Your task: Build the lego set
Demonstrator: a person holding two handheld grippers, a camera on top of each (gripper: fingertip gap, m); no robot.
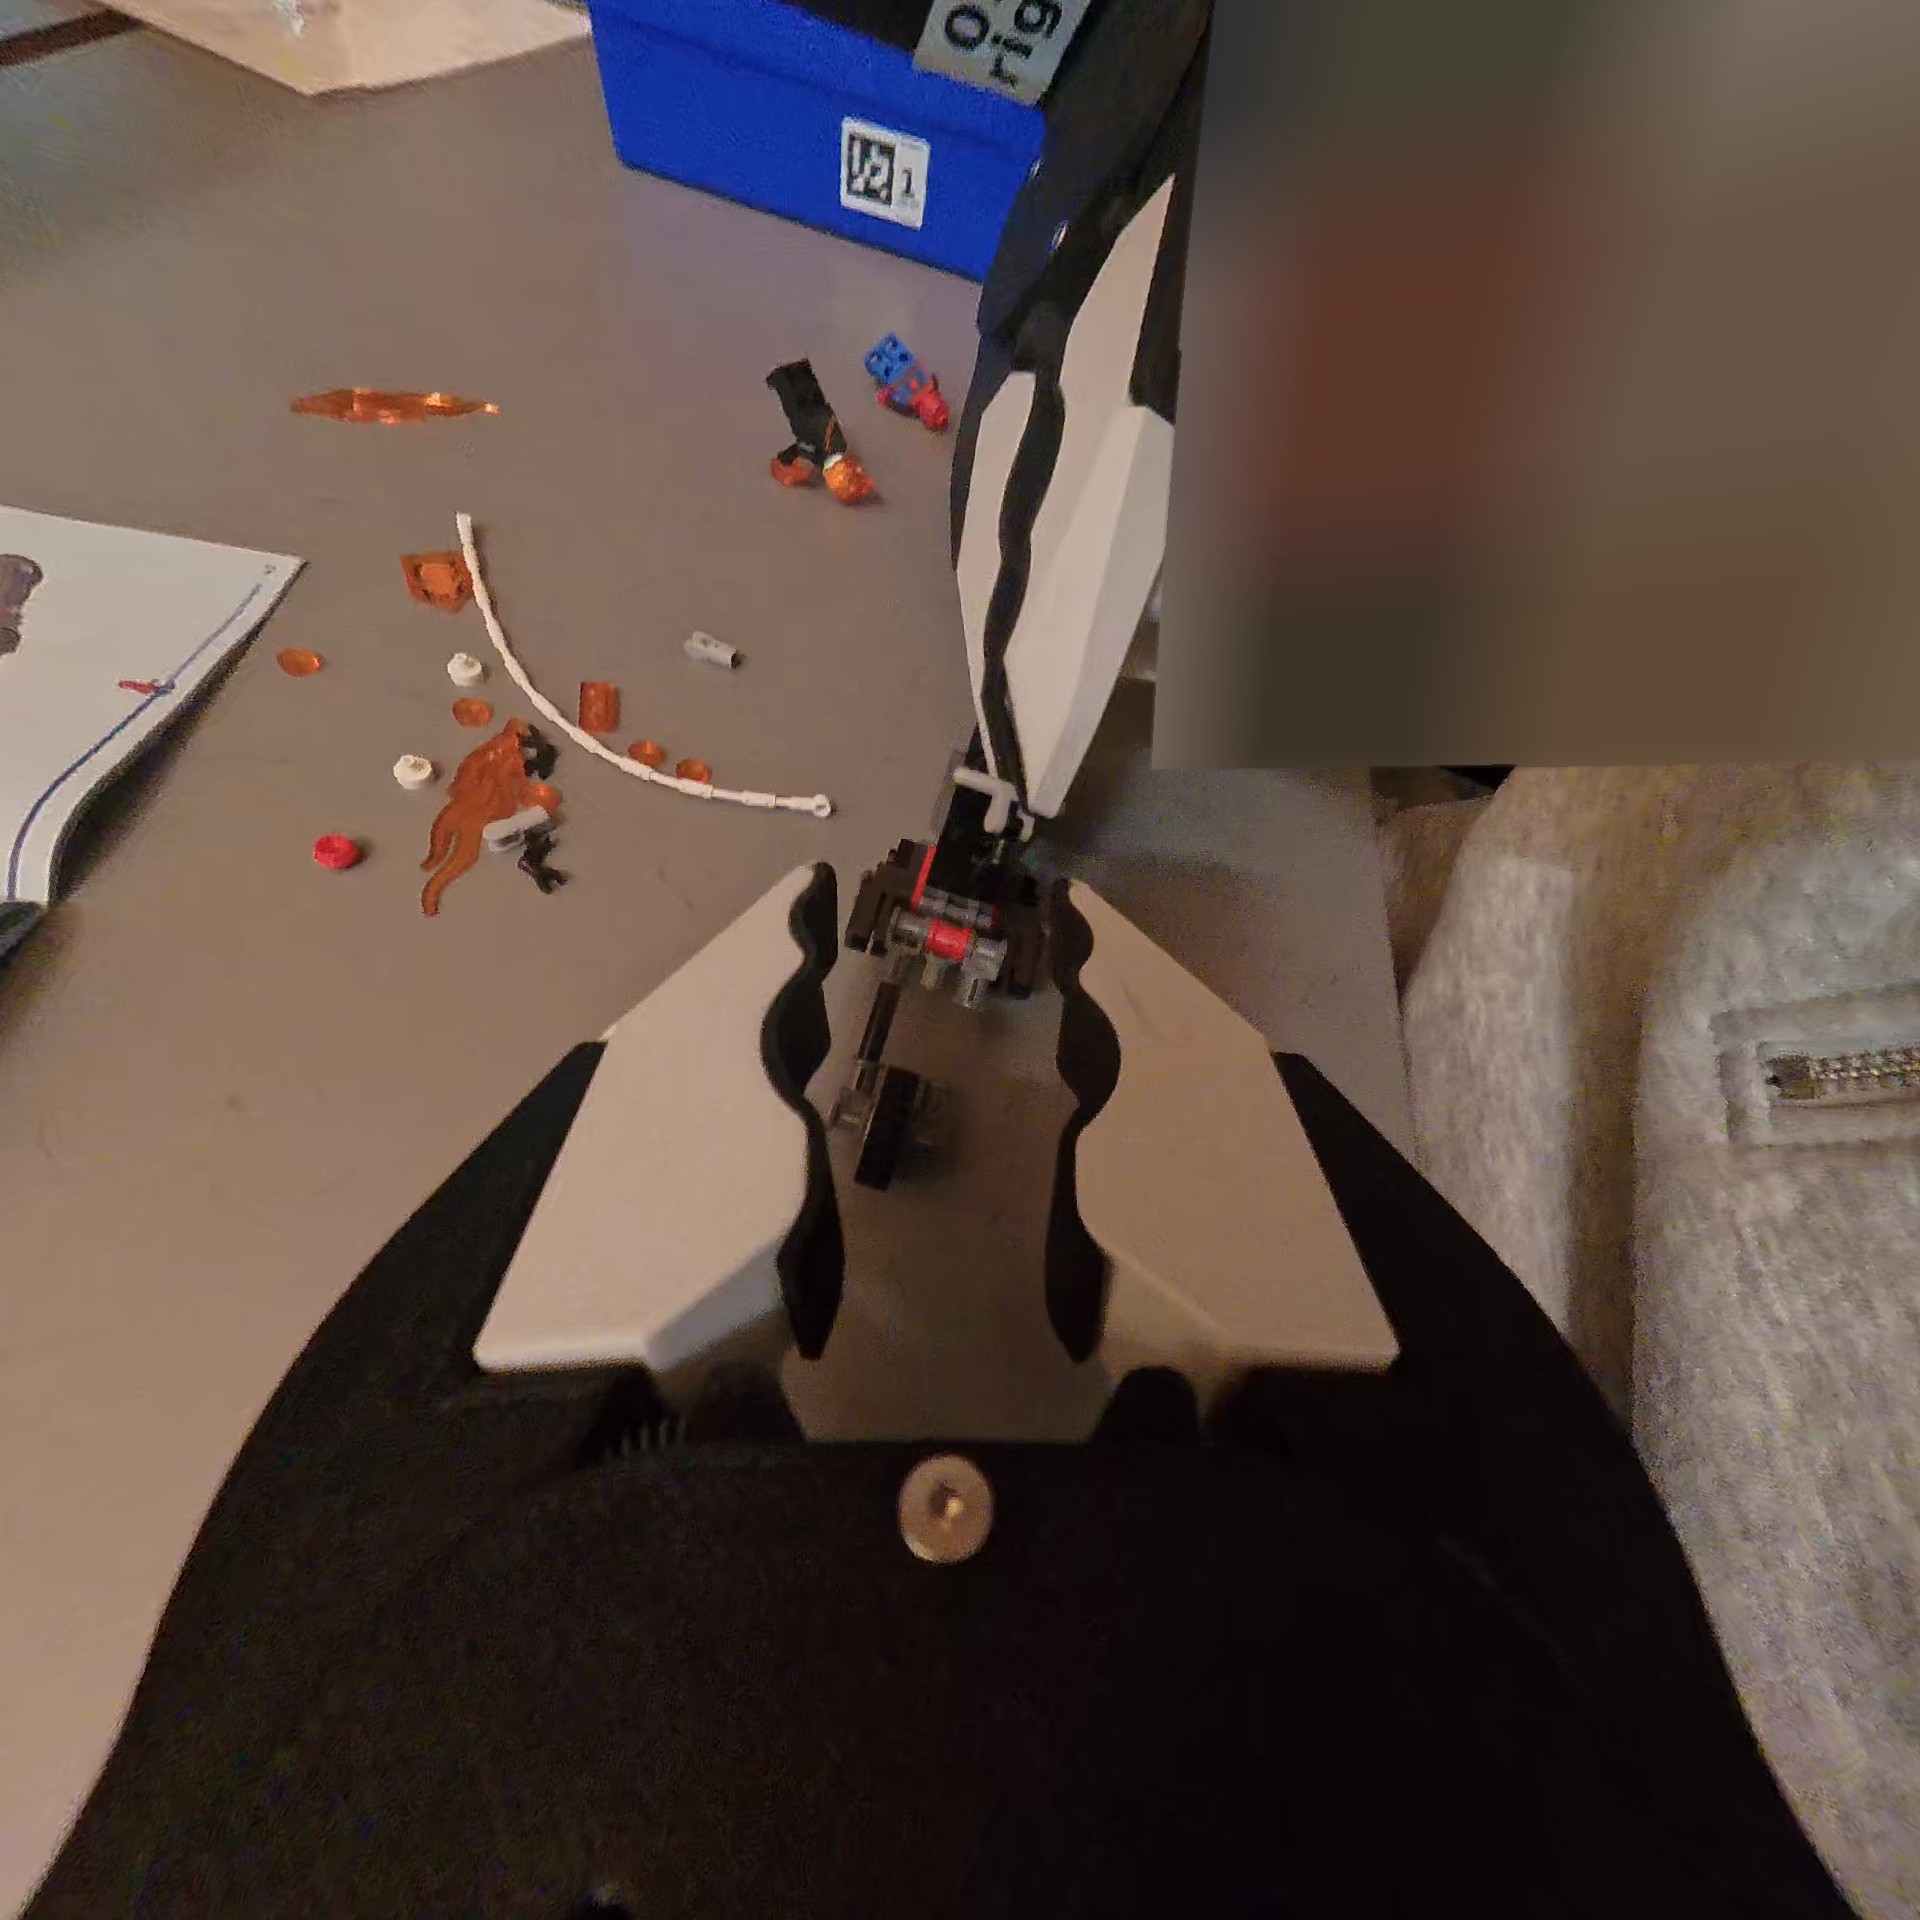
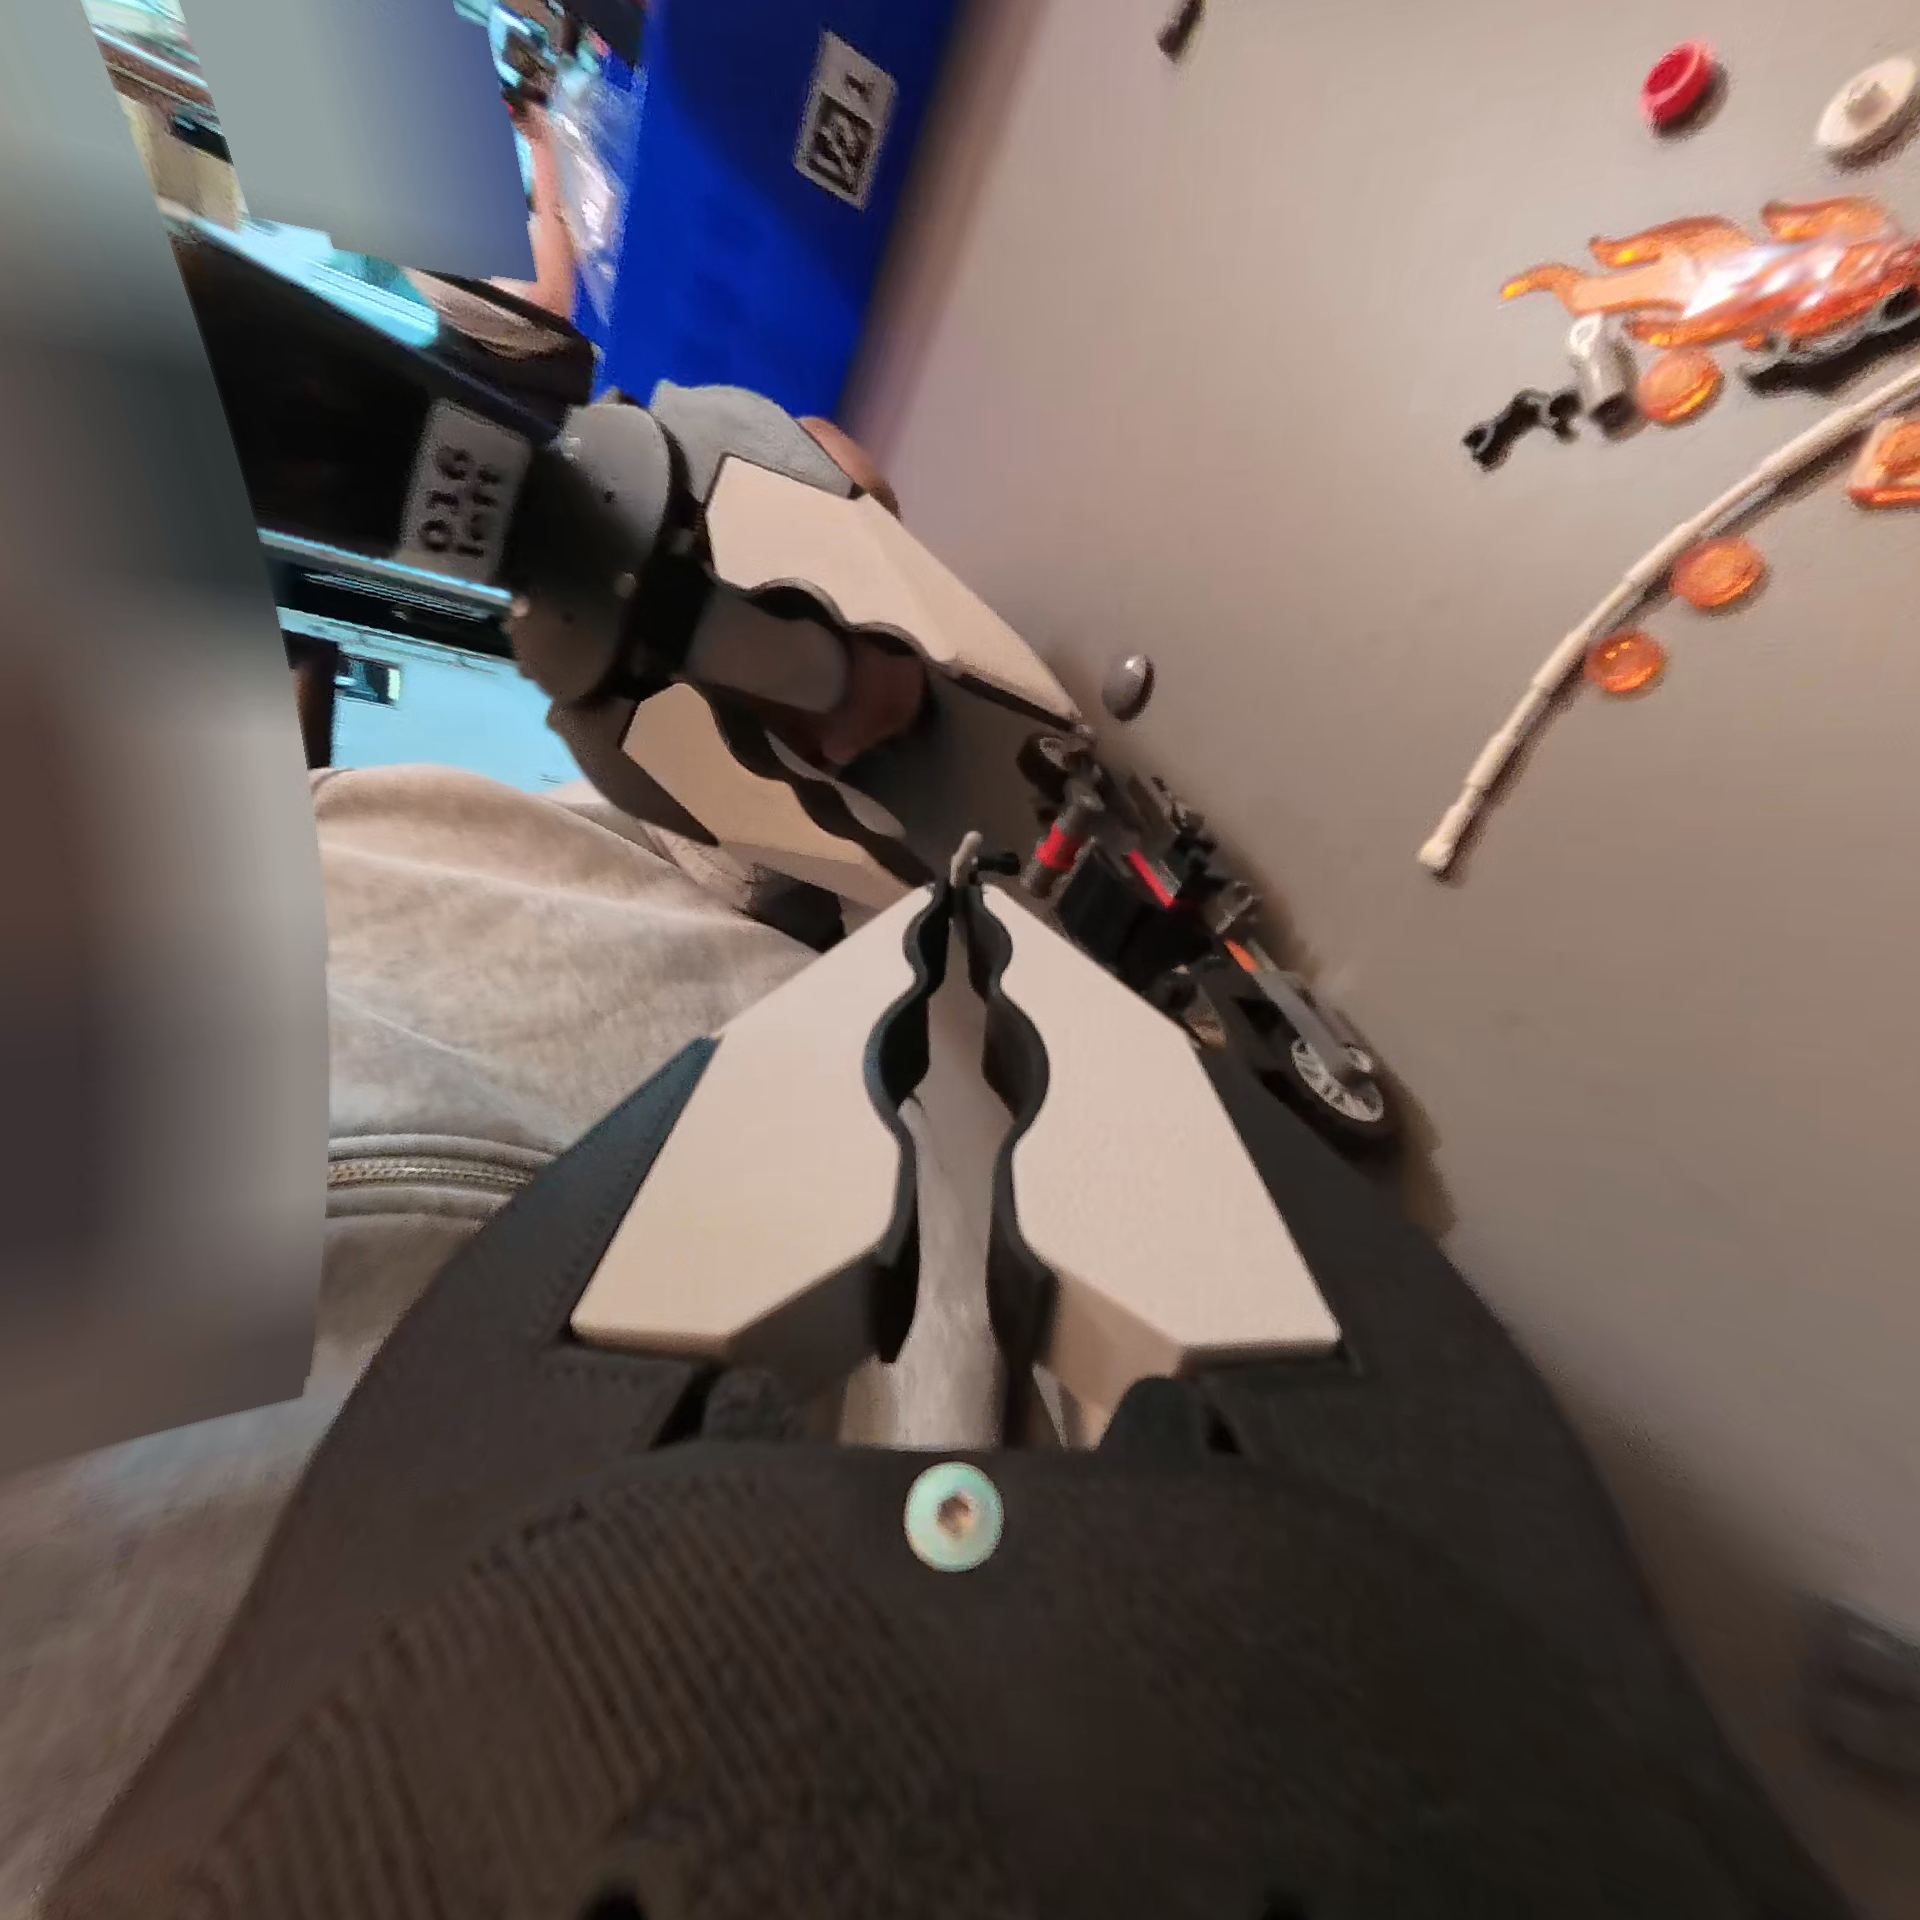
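In the left wrist view, the left gripper has its fingers spread to either side of the partly built lego motorcycle, which sits on the grey counter near its edge by the person's pale sweater. The right gripper comes down from above, pinching a small white piece just over the model. Loose orange, white and red pieces and a curved white hose lie toward the instruction booklet; a blue box stands at the far side.

In the right wrist view, the right gripper is pressed together on the small white piece, beside the motorcycle. The left gripper, fingers apart, reaches the model's end wheel.
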